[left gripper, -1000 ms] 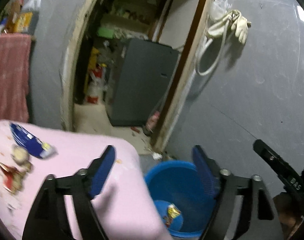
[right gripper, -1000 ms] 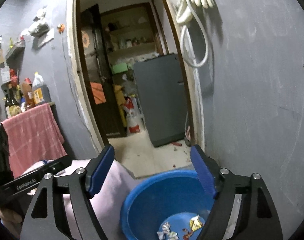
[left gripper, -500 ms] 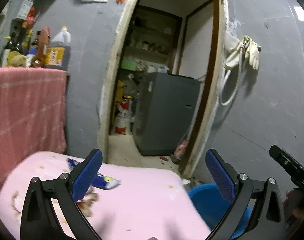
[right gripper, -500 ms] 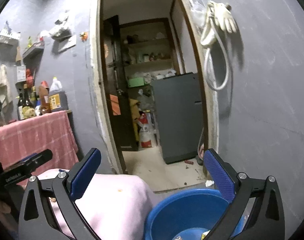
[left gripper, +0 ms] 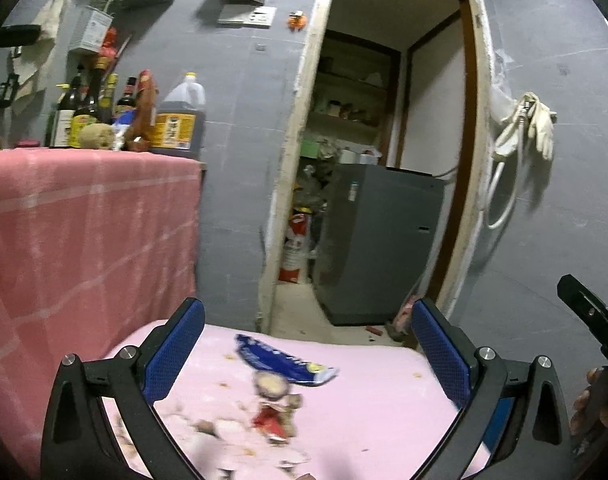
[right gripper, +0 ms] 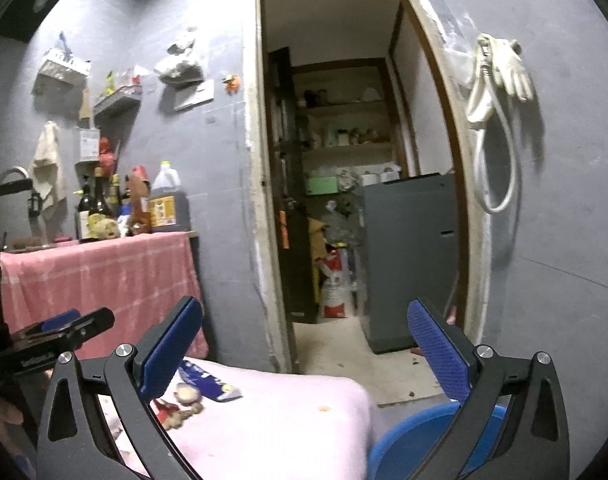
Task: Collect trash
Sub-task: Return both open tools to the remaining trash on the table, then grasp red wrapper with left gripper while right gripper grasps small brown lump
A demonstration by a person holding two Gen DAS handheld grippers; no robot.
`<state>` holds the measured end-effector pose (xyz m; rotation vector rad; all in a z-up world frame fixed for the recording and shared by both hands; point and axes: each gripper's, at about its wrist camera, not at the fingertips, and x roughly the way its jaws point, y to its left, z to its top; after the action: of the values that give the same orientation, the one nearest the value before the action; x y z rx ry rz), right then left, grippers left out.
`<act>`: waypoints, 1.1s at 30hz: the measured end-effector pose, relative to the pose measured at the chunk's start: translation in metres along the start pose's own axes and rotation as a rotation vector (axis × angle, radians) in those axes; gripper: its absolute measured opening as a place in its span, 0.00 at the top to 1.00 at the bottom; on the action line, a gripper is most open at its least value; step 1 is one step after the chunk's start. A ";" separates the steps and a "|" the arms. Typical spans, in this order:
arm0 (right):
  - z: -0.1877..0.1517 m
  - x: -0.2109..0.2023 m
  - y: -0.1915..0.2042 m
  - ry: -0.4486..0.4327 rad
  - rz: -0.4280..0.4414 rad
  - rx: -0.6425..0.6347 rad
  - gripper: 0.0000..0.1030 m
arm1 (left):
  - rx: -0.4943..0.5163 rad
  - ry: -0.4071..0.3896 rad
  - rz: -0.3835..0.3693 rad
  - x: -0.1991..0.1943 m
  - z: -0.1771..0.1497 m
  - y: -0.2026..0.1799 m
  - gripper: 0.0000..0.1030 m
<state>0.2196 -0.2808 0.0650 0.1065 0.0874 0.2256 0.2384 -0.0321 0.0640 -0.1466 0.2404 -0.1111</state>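
Observation:
Trash lies on a pink-covered table (left gripper: 384,400): a blue wrapper (left gripper: 281,360), a red wrapper (left gripper: 269,416) and crumpled scraps (left gripper: 269,382). My left gripper (left gripper: 304,356) hangs open above that table, nothing between its blue pads. In the right wrist view the same blue wrapper (right gripper: 205,380) and scraps (right gripper: 185,392) sit on the table (right gripper: 283,420). My right gripper (right gripper: 304,352) is open and empty, above the table's right end. The blue basin (right gripper: 416,436) shows at the lower right, behind its right finger.
A pink-draped counter (left gripper: 83,232) with bottles (left gripper: 175,120) stands at left. An open doorway (left gripper: 368,200) leads to a grey cabinet (left gripper: 380,240). White gloves and a hose (left gripper: 520,132) hang on the grey wall. The other gripper's tip (left gripper: 588,312) shows at right.
Both grippers opened wider and rose, swinging left from over the blue basin toward the pink table. The basin has left the left wrist view; the trash on the table is now centred there.

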 end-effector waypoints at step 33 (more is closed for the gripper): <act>-0.076 0.091 0.062 0.330 0.202 -0.108 0.23 | 0.015 0.383 -0.092 0.069 -0.070 0.066 0.36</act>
<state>0.2870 -0.1930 -0.0098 -0.0310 0.3936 0.4483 0.2943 0.0145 -0.0294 -0.1209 0.6147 -0.2330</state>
